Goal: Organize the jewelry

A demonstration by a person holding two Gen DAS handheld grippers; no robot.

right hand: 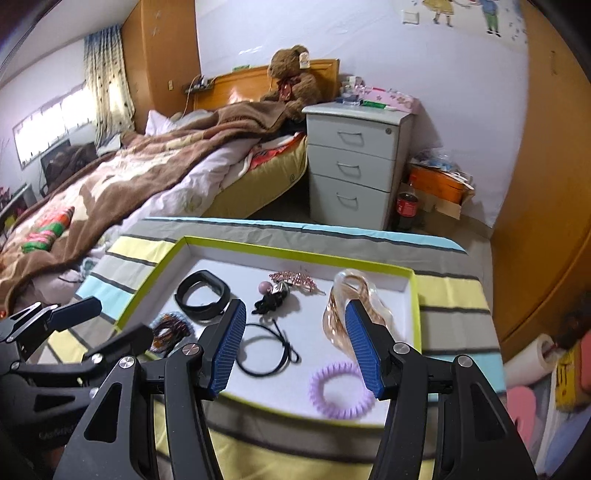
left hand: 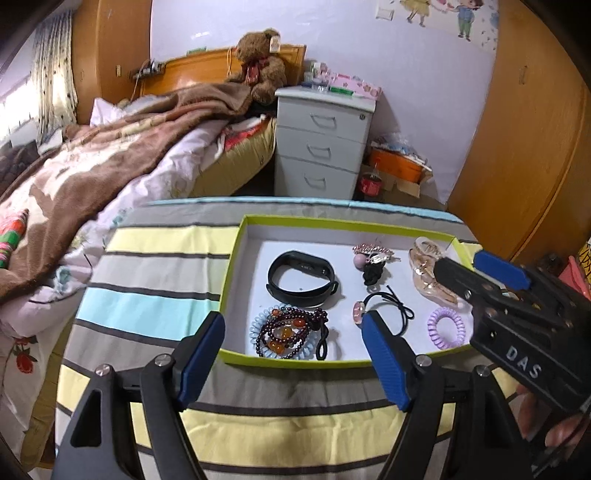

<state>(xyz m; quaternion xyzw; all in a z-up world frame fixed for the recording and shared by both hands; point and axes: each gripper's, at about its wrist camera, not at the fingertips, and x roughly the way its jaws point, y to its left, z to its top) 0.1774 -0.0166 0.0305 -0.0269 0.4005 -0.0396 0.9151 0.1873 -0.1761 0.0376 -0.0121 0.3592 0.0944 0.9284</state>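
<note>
Left wrist — tray (left hand: 236, 254), black band (left hand: 301, 278)

A bedroom with pale walls (left hand: 221, 22): an unmade bed (left hand: 122, 155) at 10 o'clock, a teddy bear (left hand: 260, 62) on its headboard, a white drawer cabinet (left hand: 321, 147) at 12, wooden wardrobes (left hand: 524, 129) at 2, a curtained window (right hand: 103, 74) letting in daylight.

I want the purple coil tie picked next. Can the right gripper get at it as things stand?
Probably yes: the right gripper is open and empty, and the purple coil tie lies alone in the tray, uncovered.
</note>
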